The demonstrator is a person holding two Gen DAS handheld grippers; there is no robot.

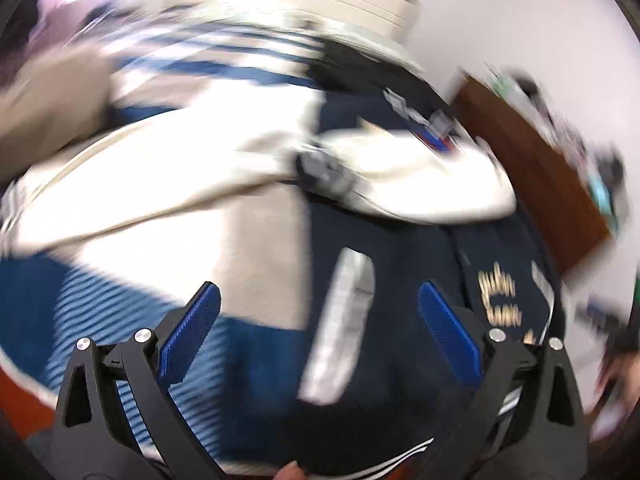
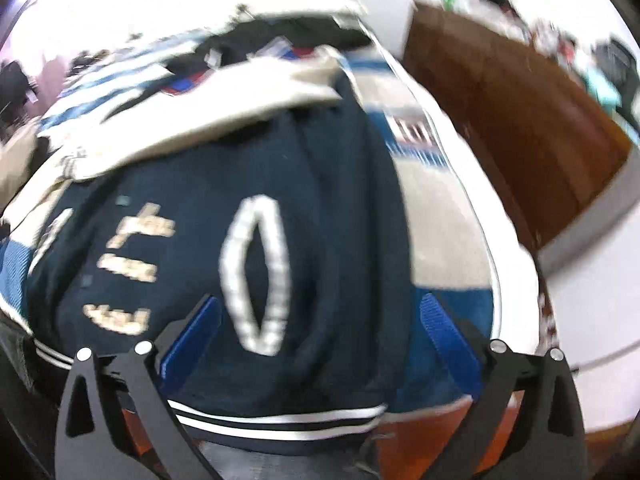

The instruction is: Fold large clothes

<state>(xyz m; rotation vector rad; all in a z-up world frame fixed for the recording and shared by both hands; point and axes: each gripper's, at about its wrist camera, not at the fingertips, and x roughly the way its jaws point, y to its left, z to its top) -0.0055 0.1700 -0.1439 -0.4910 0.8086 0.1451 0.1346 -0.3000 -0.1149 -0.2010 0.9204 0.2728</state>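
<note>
Both views are blurred, so fine detail is lost. The left tool (image 1: 320, 336) hangs over a navy jacket (image 1: 400, 280) with its blue pads (image 1: 192, 336) spread wide and nothing between them; it is released. Below it the jacket lies spread out, showing a pale patch (image 1: 340, 328) and gold lettering (image 1: 504, 300) toward the right. A cream sleeve (image 1: 420, 176) of the same garment is laid across the upper part of the navy body, and more cream cloth (image 1: 140, 184) spreads away to the left. The jacket rests on a blue and white striped cover (image 1: 52, 300). From the right wrist, the right tool (image 2: 320, 340) is likewise spread open above the jacket (image 2: 340, 200), gripping nothing, its pads (image 2: 448, 340) standing on either side of a large white zero (image 2: 256, 272) on the navy cloth. Gold lettering (image 2: 132, 264) sits left of that numeral, and the striped hem (image 2: 280, 420) lies nearest the camera. A brown wooden cabinet (image 2: 500, 100) stands off to the right, apart from the garment.
</note>
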